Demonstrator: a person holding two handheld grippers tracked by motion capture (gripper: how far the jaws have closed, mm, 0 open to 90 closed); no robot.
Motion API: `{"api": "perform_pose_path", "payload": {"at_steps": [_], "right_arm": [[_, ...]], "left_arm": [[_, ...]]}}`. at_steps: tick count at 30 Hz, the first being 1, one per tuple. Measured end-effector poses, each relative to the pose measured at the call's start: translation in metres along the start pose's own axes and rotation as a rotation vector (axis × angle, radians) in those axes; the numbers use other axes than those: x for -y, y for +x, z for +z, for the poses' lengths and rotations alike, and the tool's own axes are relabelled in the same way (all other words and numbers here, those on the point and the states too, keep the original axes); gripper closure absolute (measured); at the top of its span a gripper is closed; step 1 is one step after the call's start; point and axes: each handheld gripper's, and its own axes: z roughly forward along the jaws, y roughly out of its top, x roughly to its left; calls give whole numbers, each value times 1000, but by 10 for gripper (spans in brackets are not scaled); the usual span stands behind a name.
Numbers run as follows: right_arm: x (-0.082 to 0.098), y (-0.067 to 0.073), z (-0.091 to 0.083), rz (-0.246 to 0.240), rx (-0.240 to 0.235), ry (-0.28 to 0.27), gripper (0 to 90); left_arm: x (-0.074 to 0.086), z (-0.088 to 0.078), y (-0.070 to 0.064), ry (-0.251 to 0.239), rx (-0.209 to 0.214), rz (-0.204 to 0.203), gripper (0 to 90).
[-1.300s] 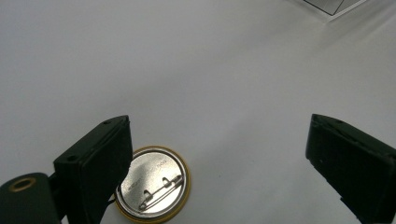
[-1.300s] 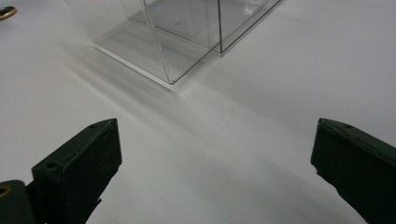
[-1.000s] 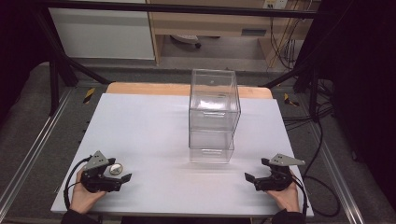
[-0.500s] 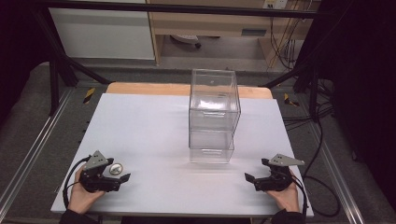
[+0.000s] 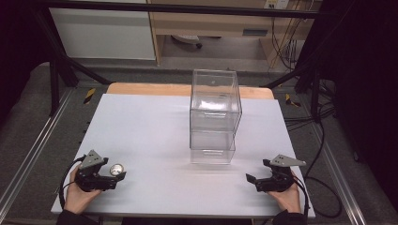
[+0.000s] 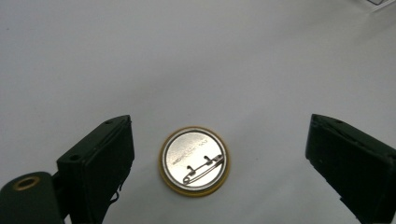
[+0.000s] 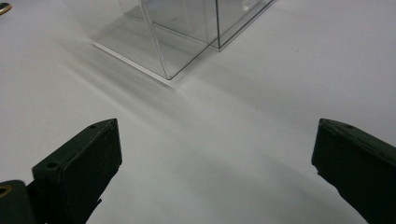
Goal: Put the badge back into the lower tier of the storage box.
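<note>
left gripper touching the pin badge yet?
Apart. The left gripper view shows the badge lying between the open left gripper, white table visible on both sides.

The tabletop (image 5: pixel 141 126) is plain white, with a tan wooden strip along its far edge. The pin badge (image 6: pixel 194 161) shows a silver back inside a yellow rim. The 2 stacked boxes (image 5: pixel 213 117) are clear, and the fingers (image 6: pixel 100 163) are black.

Two black handheld grippers, one in each of the person's hands.

The left gripper (image 5: pixel 117 178) and right gripper (image 5: pixel 250 179) are both black, each topped by a grey three-cornered plate and trailing a thin black cable that loops back past the wrist. Up close, their jaws are blocky dark slabs with flat inner faces and small round holes near the corners; a brass-coloured ring sits at the base of the left one. Dark sleeves cover the forearms.
</note>
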Motion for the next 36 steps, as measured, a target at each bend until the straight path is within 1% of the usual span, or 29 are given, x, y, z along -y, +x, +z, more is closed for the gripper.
{"api": "perform_pose_path", "payload": {"at_steps": [4, 8, 13, 21, 24, 27, 30, 33, 36], "right_arm": [[0, 0, 0, -2, 3, -5, 20], [0, -1, -1, -5, 6, -4, 20], [0, -1, 0, -1, 4, -3, 20], [0, -1, 0, -3, 0, -5, 20], [0, -1, 0, -3, -2, -6, 20], [0, -1, 0, 1, -1, -8, 20], [0, 0, -1, 6, -3, -10, 20], [0, 0, -1, 6, -3, -9, 21], [0, 0, -1, 4, 0, -7, 20]], "left_arm": [[1, 1, 3, 7, -16, -15, 92], [3, 3, 6, 26, -34, -18, 103], [4, 4, 8, 26, -53, -38, 129], [4, 9, 9, 35, -64, -48, 171], [4, 11, 10, 37, -73, -63, 197], [4, 12, 11, 46, -76, -64, 226], [5, 14, 10, 45, -72, -62, 249], [5, 15, 9, 67, -74, -42, 274], [5, 16, 8, 67, -62, -46, 300]]}}
